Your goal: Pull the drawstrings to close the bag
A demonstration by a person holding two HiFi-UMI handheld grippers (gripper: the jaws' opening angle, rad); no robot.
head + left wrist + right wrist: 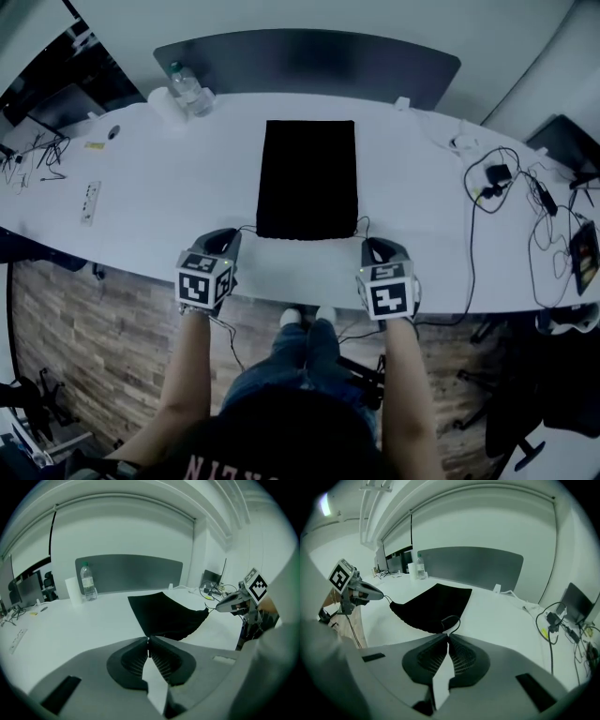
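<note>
A flat black drawstring bag (pixel 307 178) lies on the white table (pixel 169 187), its mouth toward the front edge. A thin black drawstring (pixel 247 228) runs from its left mouth corner into my left gripper (pixel 230 236), whose jaws are shut on it; the right gripper view shows that cord taut (pixel 388 600). On the other corner, a small cord loop (pixel 451 619) ends at the tips of my right gripper (pixel 448 636), which is shut on it. In the left gripper view the bag (pixel 166 616) reaches right up to the closed left gripper (pixel 148 640). The mouth edge looks slightly gathered.
A water bottle (pixel 187 89) and a white roll (pixel 164 101) stand at the back left. A power strip (pixel 90 202) lies at the left. Tangled cables and chargers (pixel 506 183) cover the right side. A dark partition (pixel 309 56) runs behind the table. Both grippers hover at the front edge.
</note>
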